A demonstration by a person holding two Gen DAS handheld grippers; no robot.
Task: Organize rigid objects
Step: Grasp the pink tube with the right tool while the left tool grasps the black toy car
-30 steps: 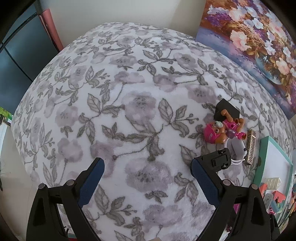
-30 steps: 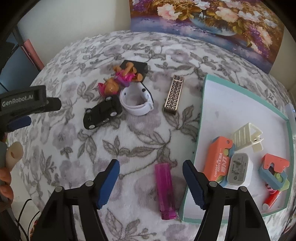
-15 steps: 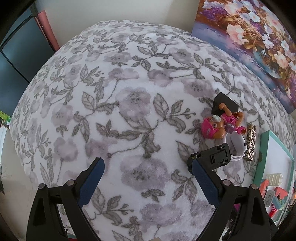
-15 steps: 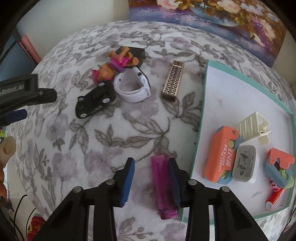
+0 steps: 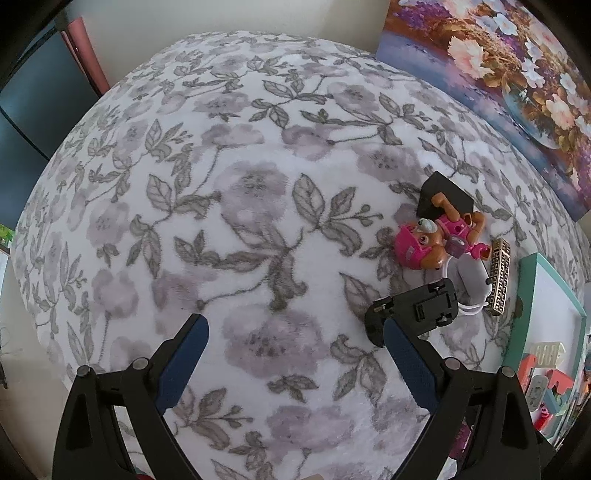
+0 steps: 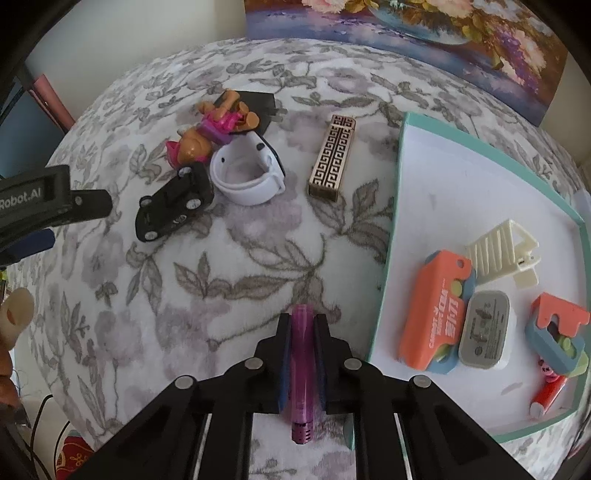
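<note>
A translucent pink lighter lies on the floral blanket just left of the teal tray. My right gripper points steeply down over it, jaws closing, pads pressed on both its sides. My left gripper hangs open over bare blanket with nothing between its fingers, its body at the left edge of the right wrist view. Beyond lie a black toy car, a pink dog figure, a white wristband, a patterned gold-and-black lighter and a black adapter.
Inside the tray sit an orange case, a grey charger, a cream clip and another orange-and-blue piece. A flower painting leans at the back. A person's finger shows at the left.
My right gripper's jaws have come together from wide apart onto the pink lighter. The left gripper has stayed open and hardly moved.
</note>
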